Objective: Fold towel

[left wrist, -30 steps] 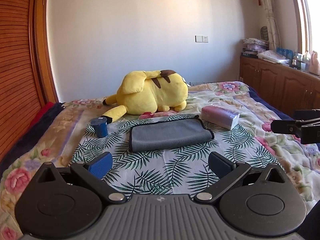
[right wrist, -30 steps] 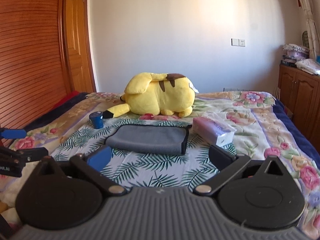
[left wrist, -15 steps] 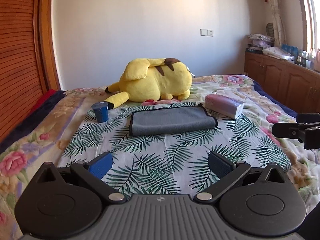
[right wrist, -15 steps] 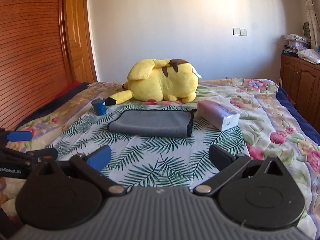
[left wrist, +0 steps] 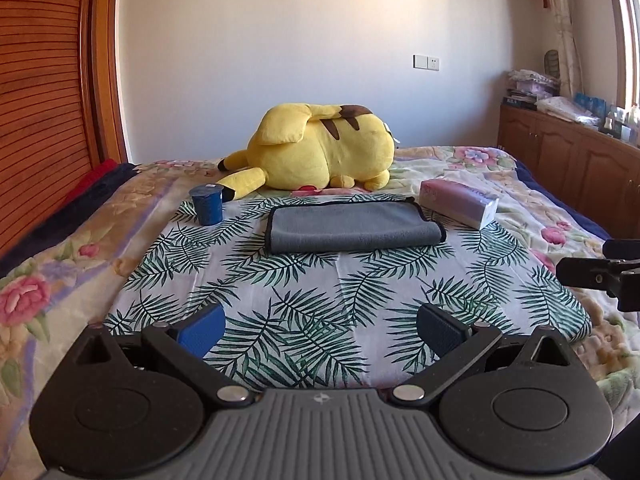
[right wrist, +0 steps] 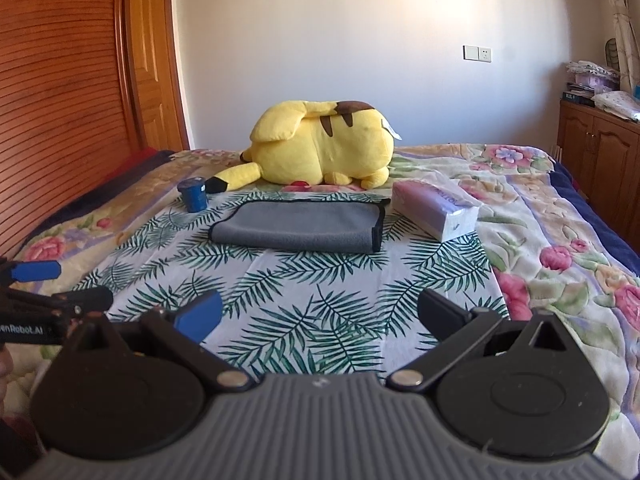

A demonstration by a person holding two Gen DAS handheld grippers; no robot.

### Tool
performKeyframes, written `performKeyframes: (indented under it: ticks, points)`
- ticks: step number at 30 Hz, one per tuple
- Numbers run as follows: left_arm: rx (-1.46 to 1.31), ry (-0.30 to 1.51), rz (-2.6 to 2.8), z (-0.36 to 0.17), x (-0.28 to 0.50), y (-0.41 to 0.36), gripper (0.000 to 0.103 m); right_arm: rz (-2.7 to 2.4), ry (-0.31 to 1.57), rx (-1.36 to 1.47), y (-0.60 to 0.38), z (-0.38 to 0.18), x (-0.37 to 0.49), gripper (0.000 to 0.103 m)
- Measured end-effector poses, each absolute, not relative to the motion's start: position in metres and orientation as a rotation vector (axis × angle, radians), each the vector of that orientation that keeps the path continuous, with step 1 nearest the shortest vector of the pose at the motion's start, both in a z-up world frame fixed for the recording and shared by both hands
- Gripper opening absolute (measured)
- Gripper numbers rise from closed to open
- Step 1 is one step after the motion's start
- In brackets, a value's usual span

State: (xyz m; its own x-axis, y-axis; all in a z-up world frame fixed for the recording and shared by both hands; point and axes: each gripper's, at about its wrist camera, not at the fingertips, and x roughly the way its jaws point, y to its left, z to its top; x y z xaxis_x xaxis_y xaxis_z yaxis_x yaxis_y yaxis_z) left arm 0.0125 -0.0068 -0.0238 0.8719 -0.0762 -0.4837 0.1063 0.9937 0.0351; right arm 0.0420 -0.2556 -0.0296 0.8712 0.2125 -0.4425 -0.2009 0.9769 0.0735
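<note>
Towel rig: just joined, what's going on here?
A person holds a gripper in each hand over a bed. The left gripper and right gripper are both open and empty, hovering short of the grey towel. The towel lies flat, already folded over at least once, on the palm-leaf sheet, untouched. A blue cup stands to its left, a tissue pack to its right, and a yellow Pikachu plush lies behind it.
</note>
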Motion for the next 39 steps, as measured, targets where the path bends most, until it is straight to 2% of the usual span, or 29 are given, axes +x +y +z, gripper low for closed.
performKeyframes:
  ticks: [39]
  points:
    - [0.082,0.326,-0.061,-0.003,-0.008,-0.004,0.087,0.155,0.328,0.008,-0.259,-0.025,0.030,0.103]
